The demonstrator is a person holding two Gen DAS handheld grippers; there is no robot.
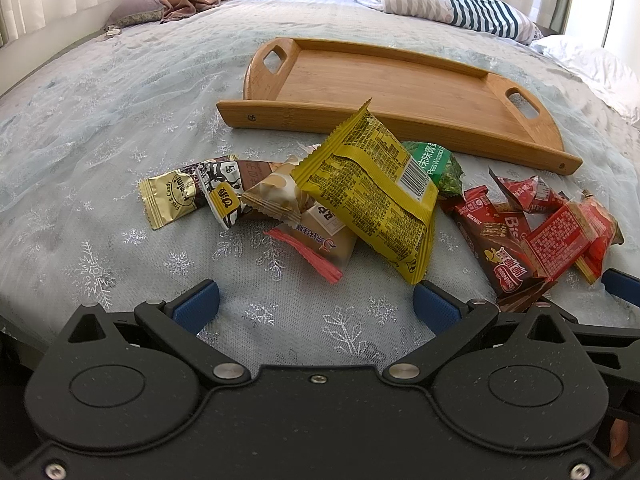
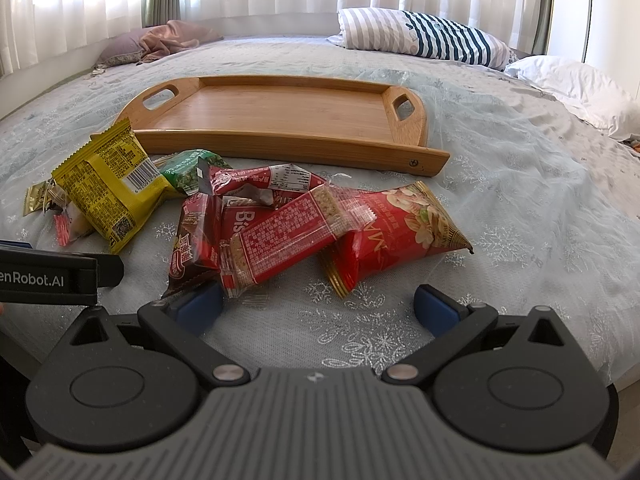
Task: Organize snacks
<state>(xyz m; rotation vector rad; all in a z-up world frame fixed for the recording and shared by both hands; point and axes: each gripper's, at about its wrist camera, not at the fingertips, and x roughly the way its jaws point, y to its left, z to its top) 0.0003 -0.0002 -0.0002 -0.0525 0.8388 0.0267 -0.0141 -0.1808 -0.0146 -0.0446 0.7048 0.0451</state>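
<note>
A pile of snack packets lies on the bed in front of an empty wooden tray (image 1: 384,80) (image 2: 280,108). A yellow packet (image 1: 372,192) (image 2: 108,188) leans on small candy wrappers (image 1: 176,196) and a green pea packet (image 1: 436,164) (image 2: 192,168). Red biscuit bars (image 1: 508,240) (image 2: 280,236) and a red nut bag (image 2: 400,228) lie to the right. My left gripper (image 1: 316,300) is open and empty just before the pile. My right gripper (image 2: 318,302) is open and empty; its left finger (image 2: 200,304) is at the edge of a red bar.
The bed has a pale snowflake cover (image 1: 100,120). A striped pillow (image 1: 452,4) (image 2: 424,36), a white pillow (image 2: 576,84) and a purple pillow with a brown cloth (image 1: 176,0) lie near the curtains. The left gripper's body (image 2: 56,276) shows in the right wrist view.
</note>
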